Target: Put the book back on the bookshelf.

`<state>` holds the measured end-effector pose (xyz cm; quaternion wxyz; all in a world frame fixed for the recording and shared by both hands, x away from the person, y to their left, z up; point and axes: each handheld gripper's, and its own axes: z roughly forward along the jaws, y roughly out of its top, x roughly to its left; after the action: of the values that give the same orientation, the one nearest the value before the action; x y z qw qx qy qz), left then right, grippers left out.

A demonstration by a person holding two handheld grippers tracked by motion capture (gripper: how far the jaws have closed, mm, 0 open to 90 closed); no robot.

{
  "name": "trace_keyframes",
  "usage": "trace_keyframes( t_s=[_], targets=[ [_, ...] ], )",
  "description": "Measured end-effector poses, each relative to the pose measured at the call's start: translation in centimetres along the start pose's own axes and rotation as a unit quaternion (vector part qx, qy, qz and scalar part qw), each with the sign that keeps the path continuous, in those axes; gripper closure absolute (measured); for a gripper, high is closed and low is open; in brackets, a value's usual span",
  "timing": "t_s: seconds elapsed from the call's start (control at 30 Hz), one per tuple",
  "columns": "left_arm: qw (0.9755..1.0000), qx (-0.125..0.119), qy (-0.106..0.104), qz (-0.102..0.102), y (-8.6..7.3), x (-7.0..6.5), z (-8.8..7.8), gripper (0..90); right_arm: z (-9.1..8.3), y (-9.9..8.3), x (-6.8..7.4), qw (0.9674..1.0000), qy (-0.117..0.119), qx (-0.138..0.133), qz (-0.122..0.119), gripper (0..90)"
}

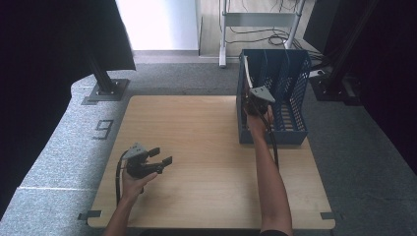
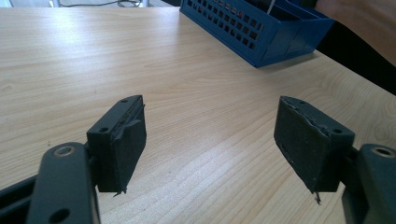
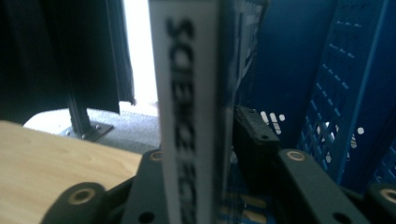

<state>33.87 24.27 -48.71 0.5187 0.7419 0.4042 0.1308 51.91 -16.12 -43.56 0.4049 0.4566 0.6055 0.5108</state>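
Observation:
A book with a white spine and black lettering stands upright in the left compartment of a blue perforated file rack; from above, the book's pale edge pokes out over the rack's left wall. My right gripper reaches into that compartment. In the right gripper view the book stands between the jaws of my right gripper, whose right pad sits just off the cover; the left pad is hidden behind the spine. My left gripper rests low over the table's front left, open and empty.
The wooden table carries the rack at its far right corner, and the rack lies well ahead of the left jaws. Grey carpet surrounds the table. A black stand foot and a metal frame stand beyond it.

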Motion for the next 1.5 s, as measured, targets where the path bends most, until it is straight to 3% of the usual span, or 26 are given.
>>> trace_keyframes(
  t_s=[0.17,0.27,0.4,0.73,1.03,1.33,1.5],
  targets=[
    [1.0,-0.002,-0.001,0.0,0.0,-0.1,-0.1,25.1,-1.3,-0.1,0.1,0.9998,0.017,0.006,-0.012,62.2],
    [1.0,-0.003,-0.002,0.001,0.1,-0.3,0.0,25.1,-1.8,0.1,0.2,0.9995,0.021,0.014,-0.018,64.6],
    [1.0,-0.003,-0.002,0.003,0.1,-0.3,-0.1,25.1,-1.5,0.1,0.3,0.9991,0.023,0.013,-0.034,66.2],
    [1.0,-0.007,0.005,-0.004,0.1,0.4,-0.3,25.2,0.1,0.4,-0.2,0.9994,0.016,0.006,-0.031,66.9],
    [1.0,-0.002,0.002,0.002,0.0,0.0,0.0,25.2,-1.0,-0.1,0.0,0.999,0.02,0.006,-0.04,66.1],
    [1.0,-0.001,0.0,0.005,0.0,-0.4,0.0,25.1,-1.6,-0.4,0.1,0.9975,0.03,0.036,-0.054,55.1],
    [1.0,-0.001,-0.001,0.007,0.1,-0.5,0.0,25.1,-2.2,-0.6,0.2,0.9983,0.03,0.027,-0.044,51.6]
  ],
)
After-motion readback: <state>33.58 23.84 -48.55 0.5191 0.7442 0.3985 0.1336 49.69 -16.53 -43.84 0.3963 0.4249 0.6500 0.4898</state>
